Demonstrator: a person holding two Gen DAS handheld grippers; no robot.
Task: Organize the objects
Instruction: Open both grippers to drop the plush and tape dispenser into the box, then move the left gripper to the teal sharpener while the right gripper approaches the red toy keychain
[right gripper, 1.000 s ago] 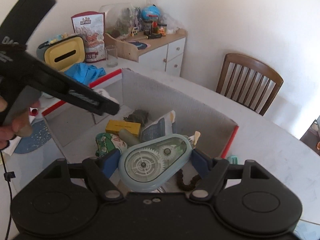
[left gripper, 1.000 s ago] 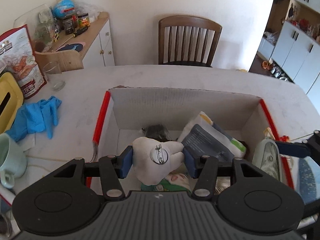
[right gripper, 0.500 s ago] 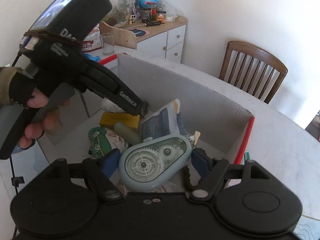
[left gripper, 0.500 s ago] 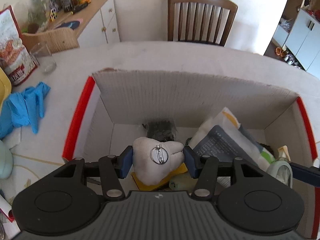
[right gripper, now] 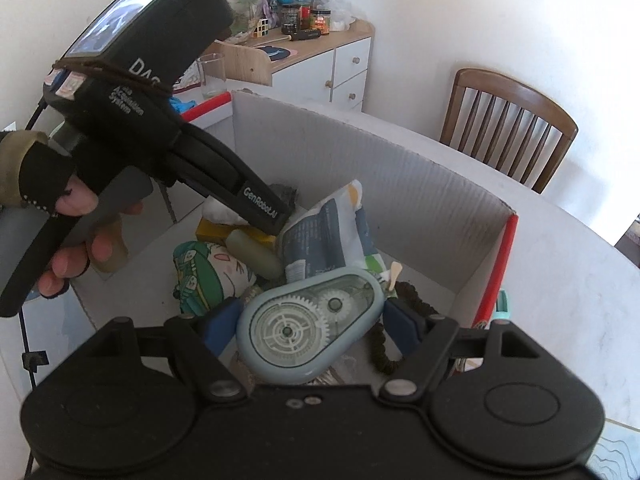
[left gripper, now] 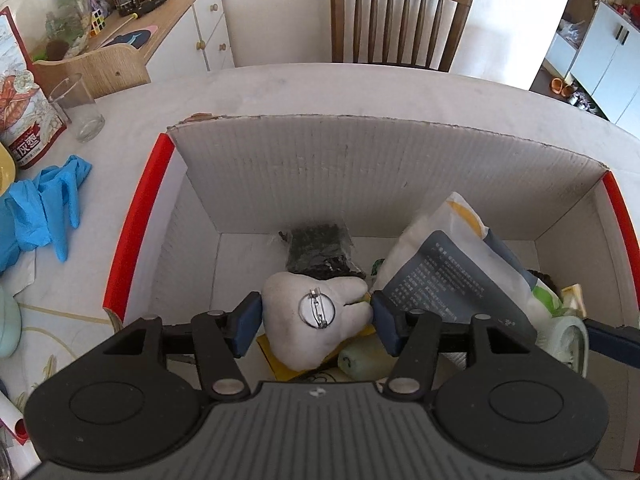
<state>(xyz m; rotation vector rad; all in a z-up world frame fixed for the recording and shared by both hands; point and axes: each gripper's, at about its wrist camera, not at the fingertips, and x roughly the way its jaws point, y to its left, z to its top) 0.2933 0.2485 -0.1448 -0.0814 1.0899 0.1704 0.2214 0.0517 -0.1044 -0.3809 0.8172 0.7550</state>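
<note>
My left gripper [left gripper: 316, 316] is shut on a white tooth-shaped plush pin [left gripper: 312, 320], low inside the cardboard box [left gripper: 360, 176], above a yellow packet [left gripper: 276, 360]. My right gripper [right gripper: 308, 326] is shut on a light blue correction-tape dispenser [right gripper: 308, 332], held over the box's near right part [right gripper: 400, 184]. In the right wrist view the left gripper body [right gripper: 160, 132] reaches down into the box. The dispenser's edge shows in the left wrist view [left gripper: 572, 336].
The box holds a dark packet [left gripper: 320, 252], a white-grey pouch [left gripper: 448, 272], a green tube [right gripper: 256, 256], a cartoon-print item [right gripper: 208, 276] and a dark cord [right gripper: 384, 344]. Blue gloves [left gripper: 40, 208], a glass [left gripper: 80, 108] and a snack bag [left gripper: 20, 112] lie left. A chair [left gripper: 400, 20] stands behind.
My left gripper has moved forward and down into the box with the tooth plush. My right gripper has come closer over the box, still holding the dispenser.
</note>
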